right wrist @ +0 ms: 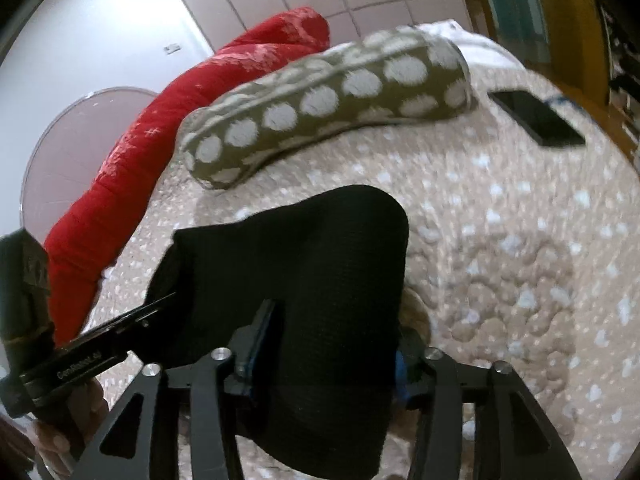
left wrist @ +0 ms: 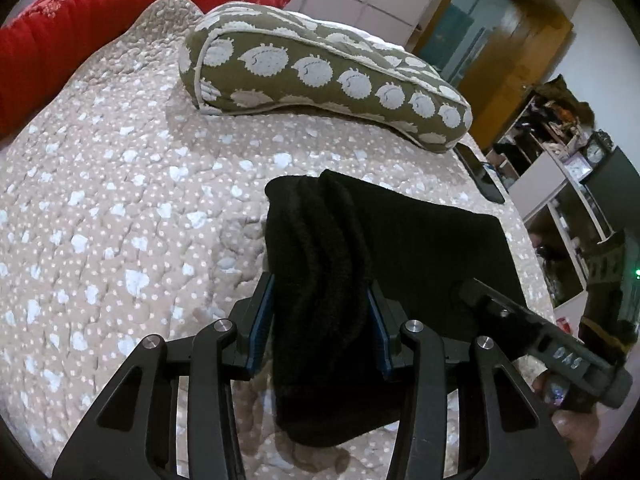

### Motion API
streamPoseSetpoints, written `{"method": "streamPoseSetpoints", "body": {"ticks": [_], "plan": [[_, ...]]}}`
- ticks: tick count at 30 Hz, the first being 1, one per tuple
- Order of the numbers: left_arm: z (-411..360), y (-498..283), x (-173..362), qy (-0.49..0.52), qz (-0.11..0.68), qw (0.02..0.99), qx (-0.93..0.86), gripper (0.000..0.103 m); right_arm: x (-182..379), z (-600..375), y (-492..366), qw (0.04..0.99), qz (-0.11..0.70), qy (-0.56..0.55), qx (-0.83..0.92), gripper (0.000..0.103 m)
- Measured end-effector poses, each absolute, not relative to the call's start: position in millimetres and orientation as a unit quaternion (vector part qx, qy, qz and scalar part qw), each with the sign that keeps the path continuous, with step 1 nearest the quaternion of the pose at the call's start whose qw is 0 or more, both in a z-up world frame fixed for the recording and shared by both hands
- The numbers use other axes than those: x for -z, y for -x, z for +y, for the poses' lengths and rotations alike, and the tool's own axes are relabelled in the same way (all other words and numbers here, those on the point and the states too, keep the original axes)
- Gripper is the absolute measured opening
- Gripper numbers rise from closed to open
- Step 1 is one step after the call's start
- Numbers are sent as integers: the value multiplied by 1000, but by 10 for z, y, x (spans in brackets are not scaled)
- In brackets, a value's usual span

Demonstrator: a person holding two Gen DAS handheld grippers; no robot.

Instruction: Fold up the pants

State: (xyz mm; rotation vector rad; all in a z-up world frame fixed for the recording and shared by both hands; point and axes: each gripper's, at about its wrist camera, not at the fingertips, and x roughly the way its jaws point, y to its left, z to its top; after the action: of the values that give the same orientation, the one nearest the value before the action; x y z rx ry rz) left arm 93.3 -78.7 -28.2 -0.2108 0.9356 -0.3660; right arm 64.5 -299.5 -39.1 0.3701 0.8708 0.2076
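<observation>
The black pants (left wrist: pixel 320 248) lie partly folded on a beige quilted bed (left wrist: pixel 120 200). My left gripper (left wrist: pixel 321 312) is shut on a bunched edge of the pants, which hangs between its blue-padded fingers (left wrist: pixel 262 320). My right gripper (right wrist: pixel 332 344) is shut on the other edge of the pants (right wrist: pixel 320 264), held above the quilt (right wrist: pixel 520 260). The right gripper also shows at the lower right of the left wrist view (left wrist: pixel 464 292). The left gripper shows at the lower left of the right wrist view (right wrist: pixel 160 304). The flat part of the pants (left wrist: pixel 440 248) rests on the bed.
An olive pillow with white spots (left wrist: pixel 320 76) lies across the far side of the bed. A red quilt (left wrist: pixel 80 20) is bunched at the far left. A black phone (right wrist: pixel 538 118) lies near the bed's right edge. Shelves and a wooden door (left wrist: pixel 520 60) stand beyond.
</observation>
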Motion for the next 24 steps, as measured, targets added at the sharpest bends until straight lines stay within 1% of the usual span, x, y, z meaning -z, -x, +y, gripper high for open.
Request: {"method": "streamPoseSetpoints", "body": {"ticks": [4,11,13,15,21,23,24], "plan": [[-803,-913,232,83,446,874,175,42,342,-3134,-546,879,416,-211,-103,50],[-818,-810,14,58,427,890,147,42,-156,-3064,-345,914,360,-162,-95,50],[-824,-778,-65,50,415,898,138,42,-222,-2961,-362,918,358,-137,-98,49],[-833,-756,-118,44,407,902,134,42,-214,-2858,-412,920,363,-113,-95,49],[-931,-774,-146,33,398,907,133,42,-8,-2775,-646,912,388,-102,-78,49],[-990,-808,-86,26,404,905,129,46,51,-2779,-711,909,396,-104,-74,49],[-1016,-832,-41,24,410,903,129,46,83,-2780,-742,907,402,-105,-73,49]]}}
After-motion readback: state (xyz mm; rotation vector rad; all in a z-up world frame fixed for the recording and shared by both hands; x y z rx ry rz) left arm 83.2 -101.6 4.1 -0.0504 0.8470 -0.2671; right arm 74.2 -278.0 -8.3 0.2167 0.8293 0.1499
